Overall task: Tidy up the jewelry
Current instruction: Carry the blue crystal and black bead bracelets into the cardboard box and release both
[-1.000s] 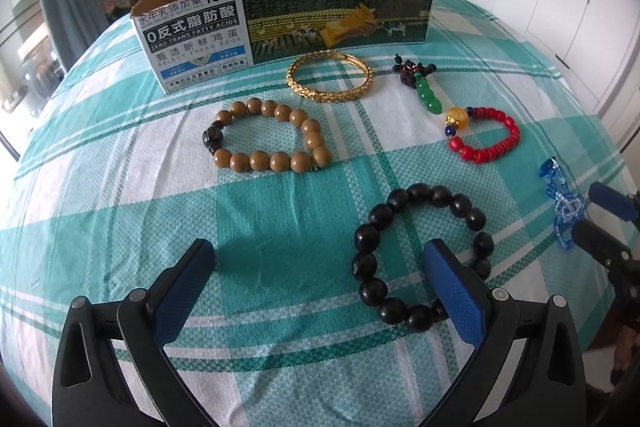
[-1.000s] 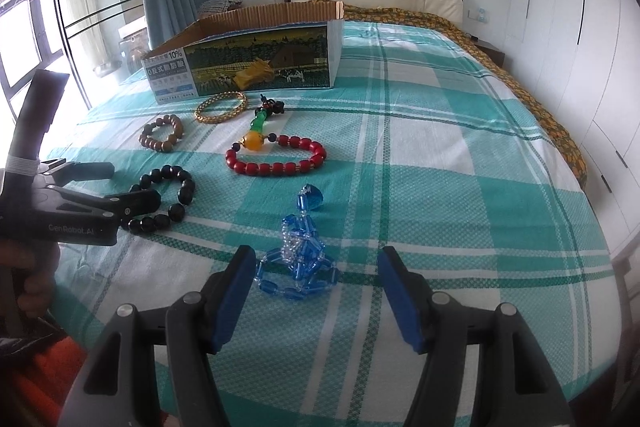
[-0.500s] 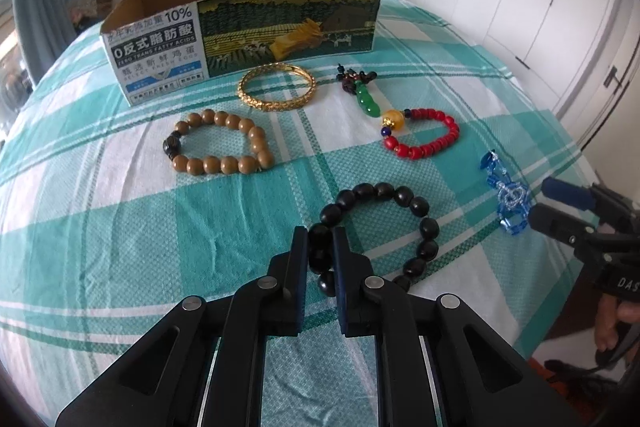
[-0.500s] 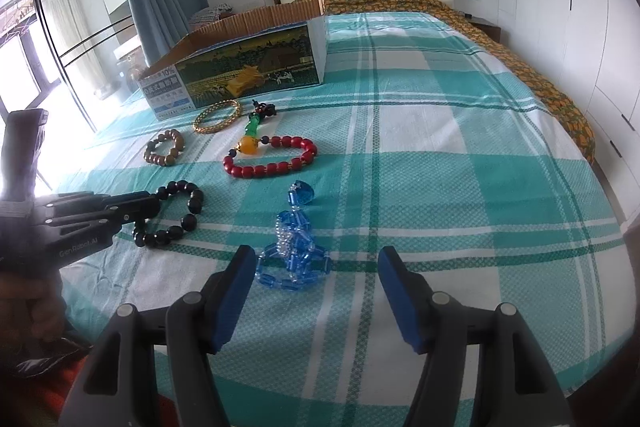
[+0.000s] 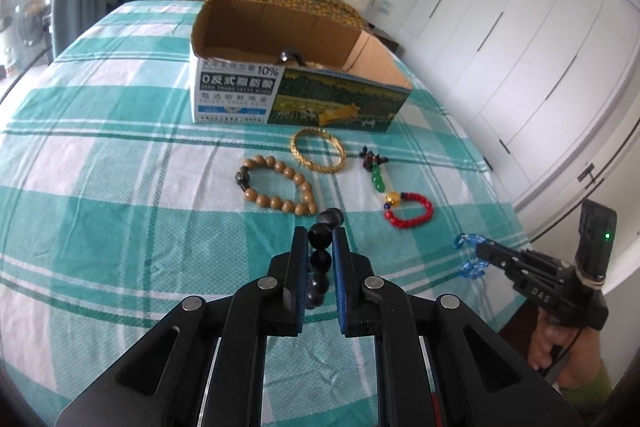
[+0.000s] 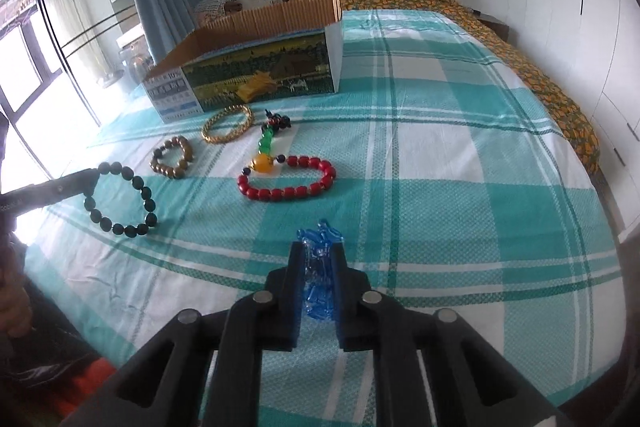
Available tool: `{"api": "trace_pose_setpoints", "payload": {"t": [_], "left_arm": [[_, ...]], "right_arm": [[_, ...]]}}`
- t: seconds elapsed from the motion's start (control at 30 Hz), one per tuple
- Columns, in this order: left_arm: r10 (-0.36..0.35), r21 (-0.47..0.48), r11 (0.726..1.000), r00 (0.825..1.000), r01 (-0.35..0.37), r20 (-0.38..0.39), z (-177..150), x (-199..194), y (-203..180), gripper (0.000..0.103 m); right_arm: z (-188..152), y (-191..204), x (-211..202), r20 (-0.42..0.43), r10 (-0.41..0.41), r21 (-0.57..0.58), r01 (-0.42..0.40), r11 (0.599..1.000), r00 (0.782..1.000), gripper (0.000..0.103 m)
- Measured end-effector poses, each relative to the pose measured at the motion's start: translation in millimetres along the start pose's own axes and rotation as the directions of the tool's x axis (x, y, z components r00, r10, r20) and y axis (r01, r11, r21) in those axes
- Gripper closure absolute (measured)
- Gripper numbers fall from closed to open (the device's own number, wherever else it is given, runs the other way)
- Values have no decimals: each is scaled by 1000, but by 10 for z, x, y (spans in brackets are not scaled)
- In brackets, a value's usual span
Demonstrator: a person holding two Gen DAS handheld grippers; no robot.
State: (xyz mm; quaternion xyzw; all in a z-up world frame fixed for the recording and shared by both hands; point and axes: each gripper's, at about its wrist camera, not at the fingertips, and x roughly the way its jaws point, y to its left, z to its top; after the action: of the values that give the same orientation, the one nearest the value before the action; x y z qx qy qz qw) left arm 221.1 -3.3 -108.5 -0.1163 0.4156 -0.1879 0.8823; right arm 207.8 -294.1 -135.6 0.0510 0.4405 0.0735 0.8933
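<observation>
Hiding gripped beads: left tongs (image 5: pixel 320 239) clamping black bracelet (image 6: pixel 120 201), right tongs (image 6: pixel 318 259) blue bracelet (image 6: pixel 318 283).

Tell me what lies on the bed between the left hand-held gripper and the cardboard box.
In the left wrist view, the tan bead bracelet and the gold bangle lie between the left hand-held gripper, shut on the black bead bracelet, and the cardboard box.

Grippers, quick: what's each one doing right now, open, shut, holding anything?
Left gripper: shut on the black bead bracelet, lifted off the bedspread.
Right gripper: just closed on the blue crystal bracelet.
</observation>
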Motion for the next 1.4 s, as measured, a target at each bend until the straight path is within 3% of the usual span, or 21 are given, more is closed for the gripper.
{"api": "trace_pose_setpoints", "payload": {"t": [0.37, 0.67, 0.77, 0.97, 1.2, 1.4], "left_arm": [[37, -39, 999, 995, -33, 95, 499, -388, 306, 93], [54, 38, 997, 983, -61, 174, 1331, -557, 341, 93], [49, 56, 997, 986, -59, 160, 1618, -364, 322, 93], [68, 58, 996, 995, -73, 76, 2044, 363, 354, 93], [116, 45, 992, 993, -115, -32, 2244, 1167, 469, 93], [194, 66, 980, 979, -190, -64, 2284, 1538, 493, 91]], "right_arm": [[578, 194, -360, 84, 107, -41, -104, 994, 991, 90], [1472, 327, -362, 144, 164, -103, -150, 983, 976, 91], [1817, 372, -217, 144, 152, -124, -135, 983, 978, 91], [2367, 386, 414, 59, 135, -141, -126, 982, 989, 91], [2609, 294, 1240, -56, 69, -166, -77, 983, 996, 91], [2698, 183, 1654, -59, 20, -144, -28, 989, 998, 89]]}}
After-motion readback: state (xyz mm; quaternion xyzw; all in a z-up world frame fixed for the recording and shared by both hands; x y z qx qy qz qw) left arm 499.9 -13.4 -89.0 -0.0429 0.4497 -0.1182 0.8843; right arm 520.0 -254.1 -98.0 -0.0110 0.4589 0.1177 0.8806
